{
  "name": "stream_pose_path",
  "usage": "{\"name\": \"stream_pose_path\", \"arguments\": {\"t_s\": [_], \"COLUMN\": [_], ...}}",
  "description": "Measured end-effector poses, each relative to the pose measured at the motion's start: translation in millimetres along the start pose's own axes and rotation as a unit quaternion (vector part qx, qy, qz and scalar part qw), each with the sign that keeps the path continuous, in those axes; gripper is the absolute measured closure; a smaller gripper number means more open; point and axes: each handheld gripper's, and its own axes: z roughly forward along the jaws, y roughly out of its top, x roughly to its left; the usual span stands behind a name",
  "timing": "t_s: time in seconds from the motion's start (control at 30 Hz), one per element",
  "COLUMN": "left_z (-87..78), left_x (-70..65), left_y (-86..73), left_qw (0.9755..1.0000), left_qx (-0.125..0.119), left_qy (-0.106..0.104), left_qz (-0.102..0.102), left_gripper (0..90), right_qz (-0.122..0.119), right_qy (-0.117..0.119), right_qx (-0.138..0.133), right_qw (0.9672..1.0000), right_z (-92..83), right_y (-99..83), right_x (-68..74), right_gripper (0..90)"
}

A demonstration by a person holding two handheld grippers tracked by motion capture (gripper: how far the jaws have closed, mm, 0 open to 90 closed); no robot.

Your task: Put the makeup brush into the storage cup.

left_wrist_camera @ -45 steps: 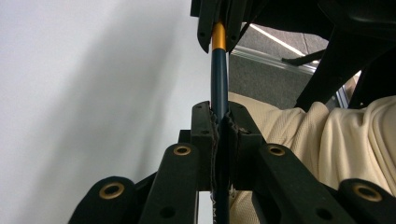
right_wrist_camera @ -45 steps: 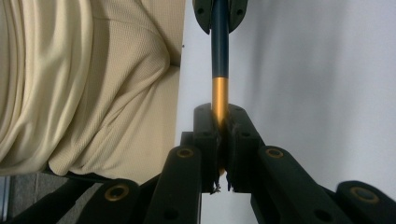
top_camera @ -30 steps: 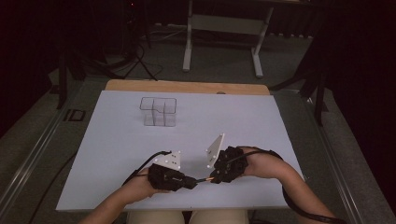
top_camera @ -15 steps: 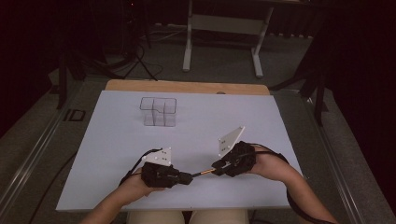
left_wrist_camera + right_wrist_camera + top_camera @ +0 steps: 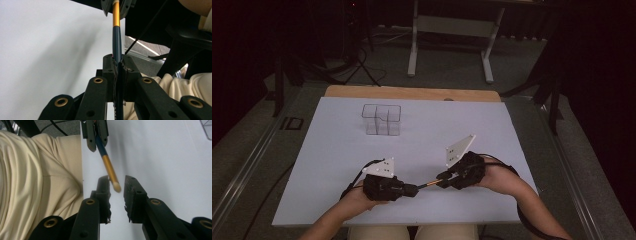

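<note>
Left gripper (image 5: 412, 190): jaws clamped tight on the dark blue end of a pen (image 5: 117, 42), near the table's front edge, pointing toward the other hand.
Pen: slim, blue with a gold section and a pale tip; it runs level between the two grippers, above the white table (image 5: 337, 165).
Right gripper (image 5: 117, 185): jaws stand a narrow gap apart; the pen's pale tip sits between them, close against the left jaw, with the other jaw clear of it. No firm grip shows.
Clear box (image 5: 382, 119): see-through organiser with compartments, standing toward the far side of the table, well apart from both grippers.
Nearby: the person's cream-coloured garment lies just beside the table's front edge.
In the way: nothing lies between the grippers and the clear box.
</note>
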Motion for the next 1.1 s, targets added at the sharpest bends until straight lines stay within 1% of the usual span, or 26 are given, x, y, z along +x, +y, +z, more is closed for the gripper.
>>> {"name": "stream_pose_path", "arguments": {"t_s": [0.03,0.13,0.23,0.33,0.37,0.4,0.43,0.47,0.53,0.6,0.7,0.73,0.77,0.8,0.83,0.87,0.9,0.93,1.1], "left_z": [0.2,0.9,1.1,2.3,2.3,3.7,3.7,5.4,6.4,8.0,8.8,8.5,8.5,8.1,8.1,6.6,6.6,5.4,3.4], "left_x": [-0.1,0.0,0.4,0.2,0.2,0.2,0.2,-0.1,-0.2,-0.4,-0.8,-0.9,-0.9,-2.2,-2.2,-2.4,-2.4,-2.6,-1.5], "left_y": [0.4,1.5,2.1,2.1,2.1,1.5,1.5,0.5,0.0,-0.5,-0.2,0.4,0.4,1.1,1.1,1.6,1.6,1.8,1.1], "left_qw": [1.0,1.0,1.0,1.0,1.0,1.0,1.0,0.9999,0.9999,0.9998,0.9997,0.9997,0.9997,0.9996,0.9996,0.9997,0.9997,0.9998,0.9998], "left_qx": [-0.002,-0.003,-0.005,-0.002,-0.002,0.001,0.001,0.004,0.005,0.009,0.014,0.017,0.017,0.016,0.016,0.011,0.011,0.006,-0.003], "left_qy": [0.001,0.0,-0.001,-0.005,-0.005,-0.009,-0.009,-0.013,-0.015,-0.017,-0.015,-0.014,-0.014,-0.013,-0.013,-0.013,-0.013,-0.009,-0.012], "left_qz": [-0.001,0.001,0.001,0.003,0.003,0.003,0.003,0.005,0.005,0.007,0.009,0.011,0.011,0.019,0.019,0.015,0.015,0.017,0.013], "left_gripper": [85.1,85.1,85.1,85.1,85.0,85.0,85.0,84.9,84.9,84.5,83.3,83.1,83.1,83.8,84.1,84.3,84.4,84.4,84.5], "right_qz": [-0.001,-0.003,-0.006,-0.012,-0.012,-0.02,-0.02,-0.025,-0.027,-0.031,-0.032,-0.031,-0.031,-0.031,-0.031,-0.029,-0.029,-0.025,-0.024], "right_qy": [0.002,0.009,0.012,0.013,0.013,0.017,0.017,0.021,0.024,0.032,0.036,0.042,0.042,0.042,0.042,0.039,0.039,0.04,0.033], "right_qx": [0.005,0.004,0.003,0.015,0.015,0.026,0.026,0.036,0.04,0.053,0.058,0.06,0.06,0.058,0.058,0.049,0.049,0.038,0.027], "right_qw": [1.0,0.9999,0.9999,0.9997,0.9997,0.9993,0.9993,0.9988,0.9986,0.9976,0.9972,0.9969,0.9969,0.997,0.997,0.9976,0.9976,0.9982,0.9988], "right_z": [0.6,2.6,3.1,3.0,3.0,3.9,3.9,4.7,5.3,7.1,8.3,8.5,8.5,8.5,8.5,7.2,7.2,5.4,3.9], "right_y": [0.9,2.8,4.1,5.8,5.8,6.1,6.1,6.4,6.4,6.1,5.7,5.3,5.3,5.3,5.3,4.6,4.6,3.7,4.7], "right_x": [0.2,-0.3,-0.1,0.1,0.1,0.9,0.9,1.6,2.2,3.1,4.0,4.4,4.4,4.1,4.1,2.9,2.9,1.2,1.0], "right_gripper": [76.1,78.3,79.6,81.7,81.7,82.5,82.5,83.2,83.4,83.9,84.3,84.6,84.6,84.5,84.5,84.1,84.1,83.5,82.8]}}
